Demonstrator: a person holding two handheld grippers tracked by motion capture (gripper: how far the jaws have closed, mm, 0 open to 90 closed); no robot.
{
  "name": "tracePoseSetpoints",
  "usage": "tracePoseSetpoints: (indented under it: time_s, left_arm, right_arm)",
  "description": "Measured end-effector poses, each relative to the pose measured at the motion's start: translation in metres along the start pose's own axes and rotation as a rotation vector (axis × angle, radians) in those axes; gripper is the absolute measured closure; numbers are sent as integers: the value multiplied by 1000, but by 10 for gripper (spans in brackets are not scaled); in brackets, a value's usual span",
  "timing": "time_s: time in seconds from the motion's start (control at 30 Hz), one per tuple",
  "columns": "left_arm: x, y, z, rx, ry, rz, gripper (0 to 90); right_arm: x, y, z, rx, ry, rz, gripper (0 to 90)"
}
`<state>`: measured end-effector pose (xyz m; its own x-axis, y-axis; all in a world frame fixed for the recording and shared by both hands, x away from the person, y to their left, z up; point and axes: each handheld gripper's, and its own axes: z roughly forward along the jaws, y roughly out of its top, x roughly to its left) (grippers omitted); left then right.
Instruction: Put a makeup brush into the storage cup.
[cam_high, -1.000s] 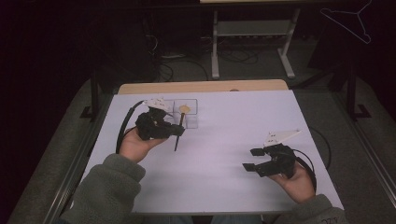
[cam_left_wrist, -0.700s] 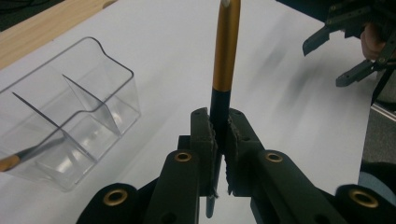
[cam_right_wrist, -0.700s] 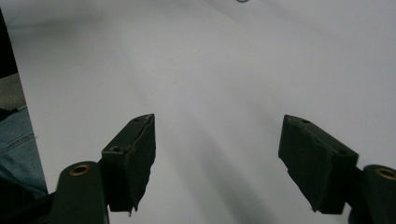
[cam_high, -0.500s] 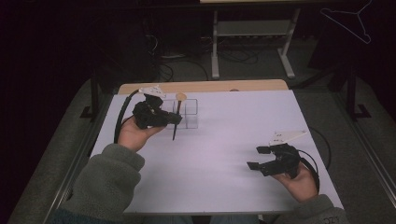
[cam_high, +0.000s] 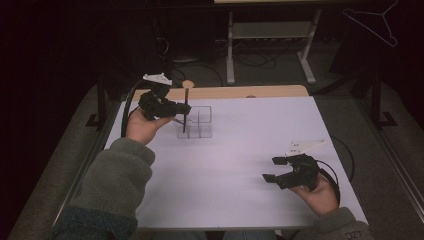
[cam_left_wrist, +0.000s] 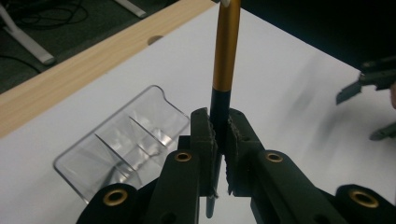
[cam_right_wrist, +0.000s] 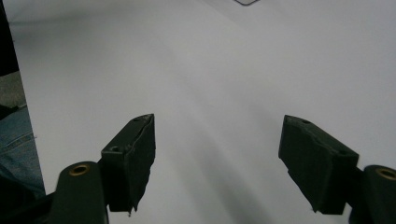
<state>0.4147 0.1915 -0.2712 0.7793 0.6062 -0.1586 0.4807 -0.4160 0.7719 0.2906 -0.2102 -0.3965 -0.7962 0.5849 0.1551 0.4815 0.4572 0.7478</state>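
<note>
The brush (cam_high: 185, 109) stands upright over the clear divided box (cam_high: 196, 122), long axis vertical, its gold and black handle pinched between the jaws of the left gripper (cam_high: 182, 108). The left hand (cam_high: 141, 125) holds that gripper raised and level above the white table (cam_high: 235, 165). The right gripper (cam_high: 274, 169) rests low near the table's front edge, jaws wide apart on nothing after just opening.
</note>
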Motion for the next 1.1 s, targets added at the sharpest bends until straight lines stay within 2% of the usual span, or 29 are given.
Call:
tracePoseSetpoints:
  time_s: [0.13, 0.3, 0.33, 0.37, 0.5, 0.57, 0.63, 0.8, 0.97, 1.0, 1.1]
  left_arm:
    - [11, 7, 2, -22, 19, -7, 828]
    - [27, 13, 5, -48, 63, -21, 828]
    - [35, 12, 6, -67, 77, -41, 829]
    - [35, 12, 6, -67, 77, -41, 828]
    - [50, 9, 9, -98, 110, -86, 828]
    - [56, 7, 11, -99, 133, -98, 828]
    - [61, 5, 13, -106, 137, -115, 828]
    - [68, 1, 23, -112, 152, -142, 825]
    - [70, -1, 30, -94, 161, -140, 823]
    - [71, -2, 31, -79, 160, -131, 823]
    - [72, -4, 35, -88, 160, -142, 822]
  right_arm:
    - [0, 0, 0, 1, 2, 0, 260]
    - [-1, -1, 0, -1, 4, 5, 261]
    - [-1, -1, 1, -4, 5, 7, 261]
    - [-1, -1, 0, -1, 5, 13, 261]
    - [-2, -2, 0, -7, 4, 4, 262]
    - [-1, -1, 0, -5, 6, 15, 262]
    - [-1, -1, 0, -8, 4, 9, 262]
    - [1, 0, 1, -8, 4, -2, 263]
    - [1, 0, 0, -12, 4, -2, 263]
    - [1, 0, 0, -13, 4, -2, 264]
    - [1, -1, 0, -14, 5, -2, 263]
